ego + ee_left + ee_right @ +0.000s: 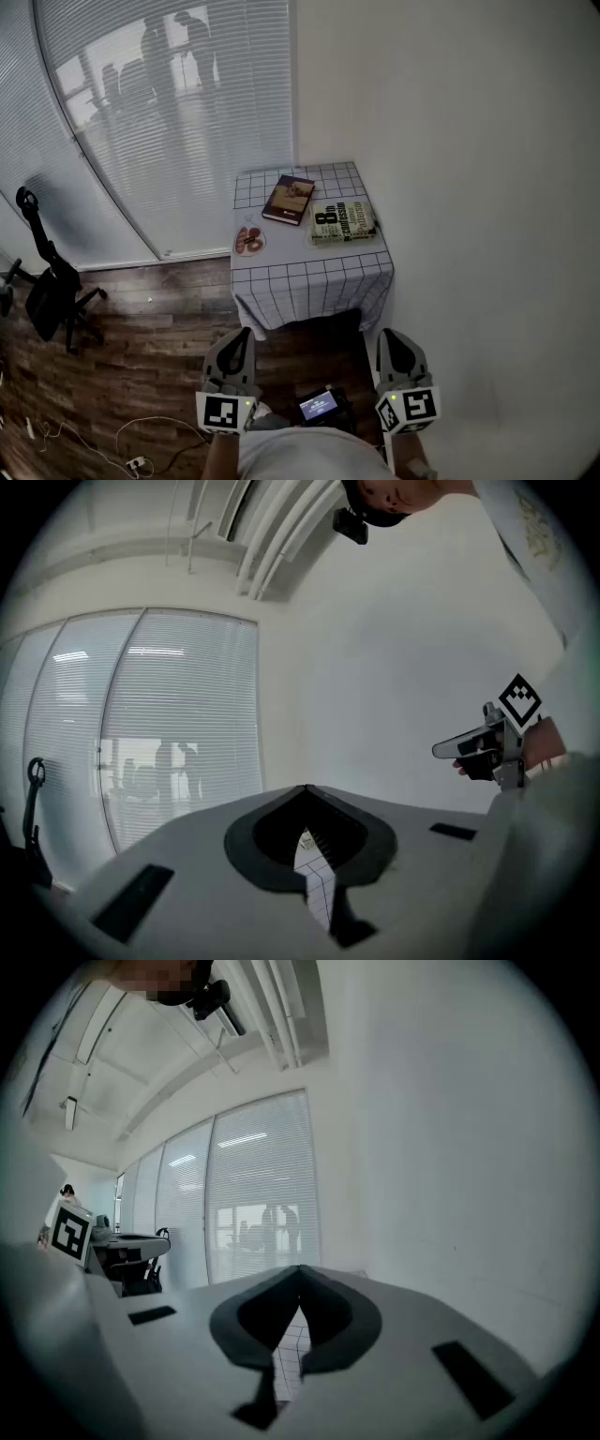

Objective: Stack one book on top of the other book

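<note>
Brown book [289, 199] and pale book [341, 221] lie side by side, well ahead of left tongs [241, 334] and right tongs [386, 336], both closed, empty. Seemingly pre-approach: next, reach forward and open.

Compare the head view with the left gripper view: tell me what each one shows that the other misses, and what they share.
Only the head view: the brown book and the pale book lying side by side on the checked tablecloth, a small round dish near them, and the wooden floor. Only the left gripper view: the ceiling and the head camera overhead. Both: the tablecloth, the window blinds, and the left gripper and right gripper, jaws together.
</note>
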`<state>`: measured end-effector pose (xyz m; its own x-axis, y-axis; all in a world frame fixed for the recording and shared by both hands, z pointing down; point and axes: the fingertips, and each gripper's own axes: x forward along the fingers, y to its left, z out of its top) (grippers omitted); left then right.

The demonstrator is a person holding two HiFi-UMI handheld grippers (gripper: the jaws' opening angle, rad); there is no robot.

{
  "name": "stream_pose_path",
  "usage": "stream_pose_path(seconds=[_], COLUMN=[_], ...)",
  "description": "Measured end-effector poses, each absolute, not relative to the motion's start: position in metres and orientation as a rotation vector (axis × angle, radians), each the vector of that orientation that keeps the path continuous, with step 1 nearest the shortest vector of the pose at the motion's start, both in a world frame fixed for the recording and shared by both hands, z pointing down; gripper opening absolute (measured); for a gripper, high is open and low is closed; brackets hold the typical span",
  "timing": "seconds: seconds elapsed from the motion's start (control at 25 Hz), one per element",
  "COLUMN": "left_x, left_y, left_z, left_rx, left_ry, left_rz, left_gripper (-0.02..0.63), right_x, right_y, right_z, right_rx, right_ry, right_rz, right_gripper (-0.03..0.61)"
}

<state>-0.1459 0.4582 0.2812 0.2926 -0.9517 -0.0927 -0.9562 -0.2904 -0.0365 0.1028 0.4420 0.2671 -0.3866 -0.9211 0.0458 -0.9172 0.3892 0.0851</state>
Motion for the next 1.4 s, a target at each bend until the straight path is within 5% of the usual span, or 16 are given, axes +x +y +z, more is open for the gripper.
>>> stream_pose_path(seconds=[1.4], left_x=[-0.161], left_y=[0.358], left_z=[0.283], left_rx=[-2.422], left_ry=[1.798], left_rz=[0.060], left_gripper=[0.008], right_x=[0.106], right_y=[0.362], right_z=[0.268], right_rx=[1.642], right_ry=[-2.551], right_rz=[-0.112], right_gripper=[0.008])
